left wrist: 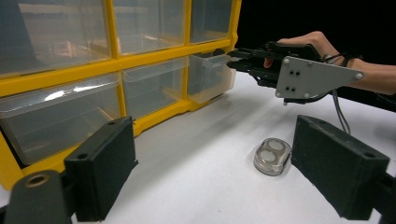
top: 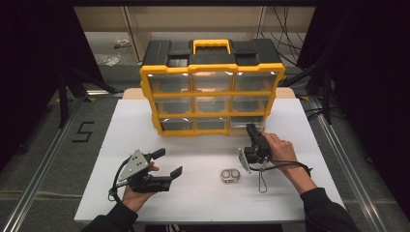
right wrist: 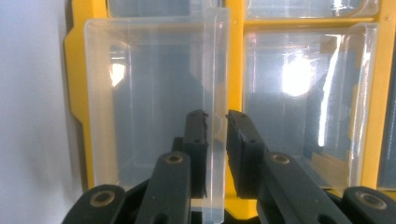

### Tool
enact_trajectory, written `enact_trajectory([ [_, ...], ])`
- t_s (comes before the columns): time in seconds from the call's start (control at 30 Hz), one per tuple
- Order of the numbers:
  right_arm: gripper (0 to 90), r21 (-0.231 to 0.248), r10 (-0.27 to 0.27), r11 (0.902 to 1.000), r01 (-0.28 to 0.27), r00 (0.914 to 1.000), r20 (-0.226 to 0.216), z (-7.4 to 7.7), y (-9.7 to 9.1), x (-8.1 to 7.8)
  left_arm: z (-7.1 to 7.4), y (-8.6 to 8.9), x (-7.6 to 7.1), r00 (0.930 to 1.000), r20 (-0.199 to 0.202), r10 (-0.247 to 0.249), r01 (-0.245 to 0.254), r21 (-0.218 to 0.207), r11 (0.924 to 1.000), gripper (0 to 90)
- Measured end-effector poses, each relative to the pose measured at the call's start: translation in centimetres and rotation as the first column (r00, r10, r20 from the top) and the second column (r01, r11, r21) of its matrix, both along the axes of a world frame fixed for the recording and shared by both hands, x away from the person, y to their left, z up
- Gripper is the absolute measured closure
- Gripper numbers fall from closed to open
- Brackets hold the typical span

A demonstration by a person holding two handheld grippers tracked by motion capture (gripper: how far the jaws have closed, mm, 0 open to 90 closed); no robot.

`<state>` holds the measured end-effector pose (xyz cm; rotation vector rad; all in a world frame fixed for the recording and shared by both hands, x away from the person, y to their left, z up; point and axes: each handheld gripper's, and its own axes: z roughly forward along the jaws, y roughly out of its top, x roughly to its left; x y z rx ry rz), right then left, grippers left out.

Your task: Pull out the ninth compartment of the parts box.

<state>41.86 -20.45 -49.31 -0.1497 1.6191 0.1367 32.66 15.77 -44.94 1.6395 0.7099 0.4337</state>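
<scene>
A yellow and black organizer (top: 211,92) with clear drawers stands at the back of the white table (top: 193,203). Its bottom right drawer (left wrist: 210,77) sticks out a little from the frame. My right gripper (top: 250,128) is shut on that drawer's clear front lip (right wrist: 215,70), one pad on each side of it; I see the gripper (right wrist: 215,114) up close and also side-on (left wrist: 232,58). My left gripper (top: 168,162) rests low at the front left, open, with nothing between its jaws (left wrist: 215,140). A small rounded clear case (top: 230,175) lies on the table between the two hands.
The other drawers of the organizer (left wrist: 93,70) sit flush in the frame and look empty. The right gripper's cable (top: 263,181) loops on the table near the case (left wrist: 272,156). Dark floor and metal rails (top: 43,159) surround the table.
</scene>
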Motion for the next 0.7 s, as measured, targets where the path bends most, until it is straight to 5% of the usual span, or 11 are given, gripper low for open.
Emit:
enact_trajectory([
  [0.7, 79.3, -0.011, 0.031, 0.9995, -0.031, 0.9995, -0.002, 0.2, -0.4, -2.3, 0.0, 0.1, 0.1, 1.0000, -0.009, 0.002, -0.002, -0.006, 1.0000, 14.1],
])
